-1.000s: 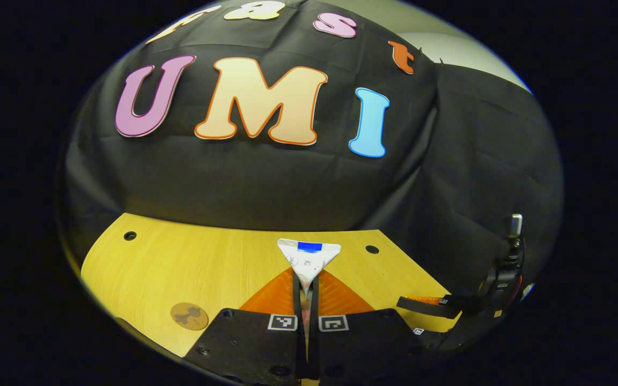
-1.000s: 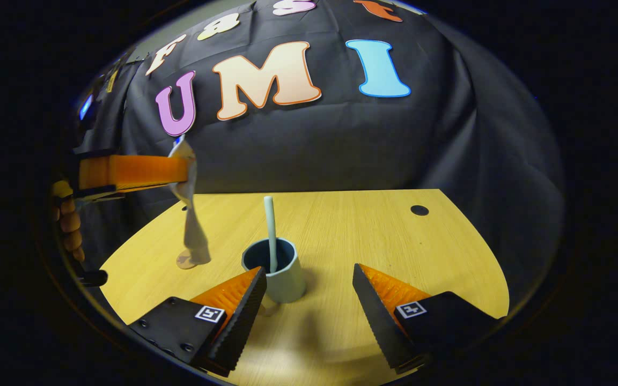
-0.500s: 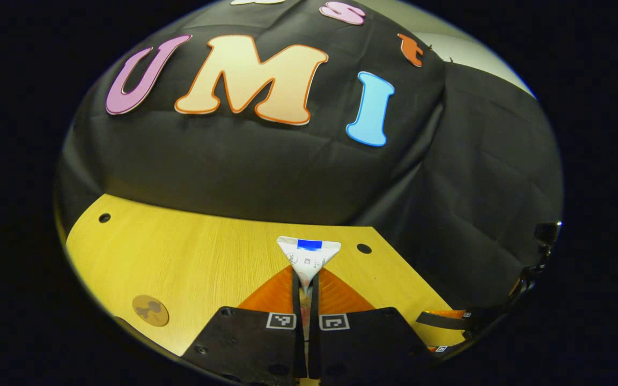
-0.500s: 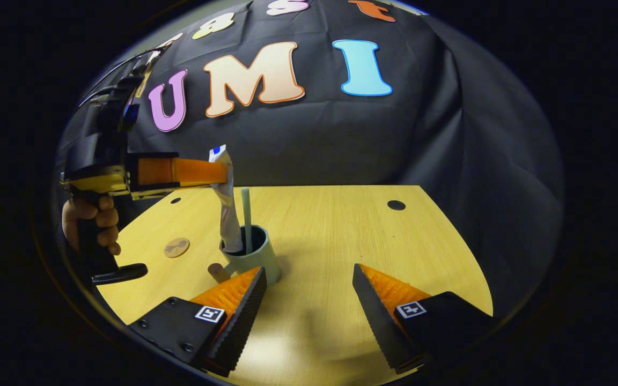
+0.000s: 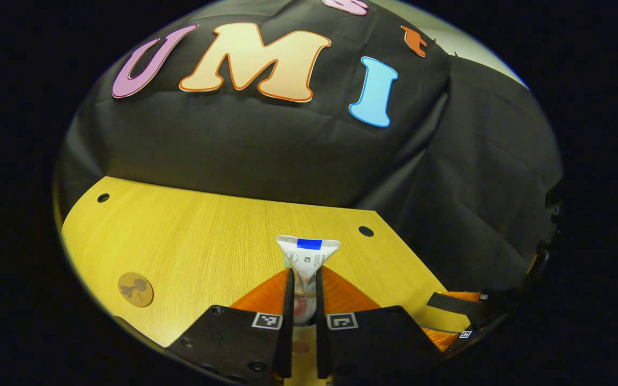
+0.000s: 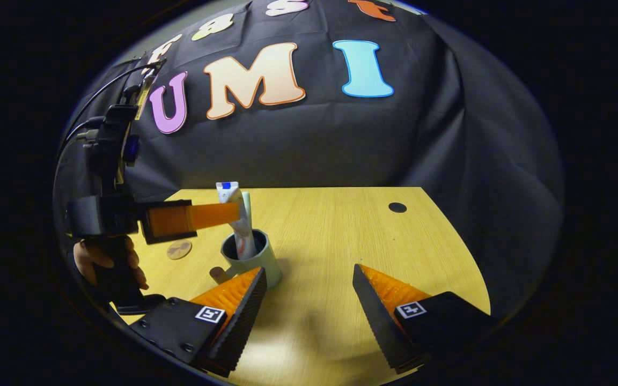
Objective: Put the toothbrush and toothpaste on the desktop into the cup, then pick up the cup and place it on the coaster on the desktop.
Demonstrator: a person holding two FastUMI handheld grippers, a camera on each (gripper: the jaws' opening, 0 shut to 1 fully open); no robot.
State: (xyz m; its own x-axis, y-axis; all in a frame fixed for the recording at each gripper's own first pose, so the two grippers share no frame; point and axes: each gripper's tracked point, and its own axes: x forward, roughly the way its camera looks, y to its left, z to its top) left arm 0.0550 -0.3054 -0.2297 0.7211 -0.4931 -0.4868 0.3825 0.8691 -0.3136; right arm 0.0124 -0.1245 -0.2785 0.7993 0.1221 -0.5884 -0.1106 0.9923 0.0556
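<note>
A white toothpaste tube (image 5: 308, 254) stands upright between the fingers of my left gripper (image 5: 303, 271), which is shut on its upper part. In the right gripper view the tube (image 6: 240, 225) has its lower end inside the pale green cup (image 6: 258, 262), with the left gripper (image 6: 236, 212) reaching in from the left. The toothbrush handle (image 6: 248, 209) sticks up out of the cup just behind the tube. My right gripper (image 6: 308, 271) is open low over the table, its left finger just in front of the cup. The round brown coaster (image 6: 179, 249) lies left of the cup.
The yellow wooden table (image 6: 341, 236) has a cable hole (image 6: 397, 207) at the back right. A hand (image 6: 105, 262) holds the left gripper's grip. The coaster (image 5: 135, 289) lies near the table's front left edge, and the right gripper (image 5: 432, 316) is at lower right.
The left gripper carried the toothpaste to the right over the cup and lowered its end inside. The gap between its fingers is slightly wider. The right gripper stayed open in place.
</note>
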